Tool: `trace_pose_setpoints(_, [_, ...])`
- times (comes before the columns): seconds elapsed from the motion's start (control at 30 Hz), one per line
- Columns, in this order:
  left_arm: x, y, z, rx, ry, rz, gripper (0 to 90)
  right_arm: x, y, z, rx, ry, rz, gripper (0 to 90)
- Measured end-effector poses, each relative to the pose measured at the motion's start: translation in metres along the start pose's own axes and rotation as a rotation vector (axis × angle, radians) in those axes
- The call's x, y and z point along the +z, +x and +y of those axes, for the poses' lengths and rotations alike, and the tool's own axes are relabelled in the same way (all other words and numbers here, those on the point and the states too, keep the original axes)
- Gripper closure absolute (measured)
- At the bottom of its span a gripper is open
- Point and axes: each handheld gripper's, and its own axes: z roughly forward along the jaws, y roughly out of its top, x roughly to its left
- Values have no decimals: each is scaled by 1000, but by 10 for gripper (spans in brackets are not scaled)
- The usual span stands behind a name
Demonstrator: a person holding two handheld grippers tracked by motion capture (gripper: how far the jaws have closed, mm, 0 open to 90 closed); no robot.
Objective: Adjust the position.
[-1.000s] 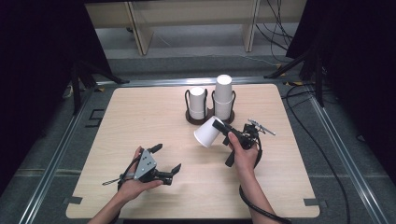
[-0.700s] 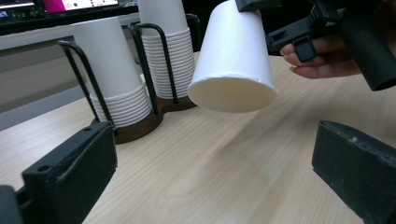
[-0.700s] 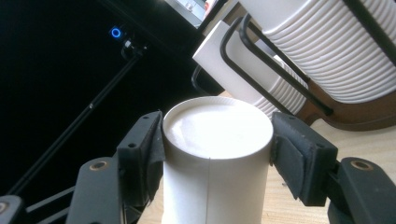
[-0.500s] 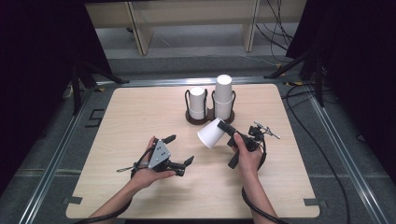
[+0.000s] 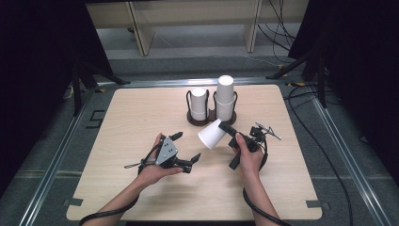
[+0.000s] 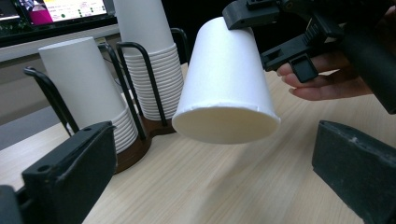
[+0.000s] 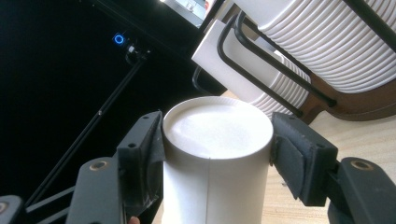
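A white paper cup [image 5: 211, 134] is held tilted above the table, mouth pointing left and down, with my right gripper [image 5: 224, 128] shut on its closed base end. In the right gripper view the cup [image 7: 215, 182] sits squeezed between both pads [image 7: 149, 154]. My left gripper [image 5: 187, 147] is open, just left of the cup's mouth. In the left gripper view the cup's rim [image 6: 226, 126] hangs ahead of and between the wide-apart jaws, and the right gripper [image 6: 280, 32] clamps its far end. A dark wire cup holder [image 5: 194, 120] behind carries two stacks of white cups [image 5: 199, 102] [image 5: 225, 95].
The wooden table [image 5: 131, 117] has a metal frame around its edge [image 5: 61, 155]. A cable [image 5: 256, 207] trails from the right gripper along the forearm. The holder's wire posts [image 6: 135, 84] stand close behind the held cup. The floor beyond holds shelf legs and cables.
My left gripper has moved right and forward, closing in on the cup's mouth. The right gripper has shifted slightly with the cup still in it.
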Motion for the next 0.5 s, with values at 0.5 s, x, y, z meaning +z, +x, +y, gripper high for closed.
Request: trace_pose_setpoints(0.5, [19, -5, 6, 15, 10, -23, 0, 0, -4, 3, -16, -12, -1, 372])
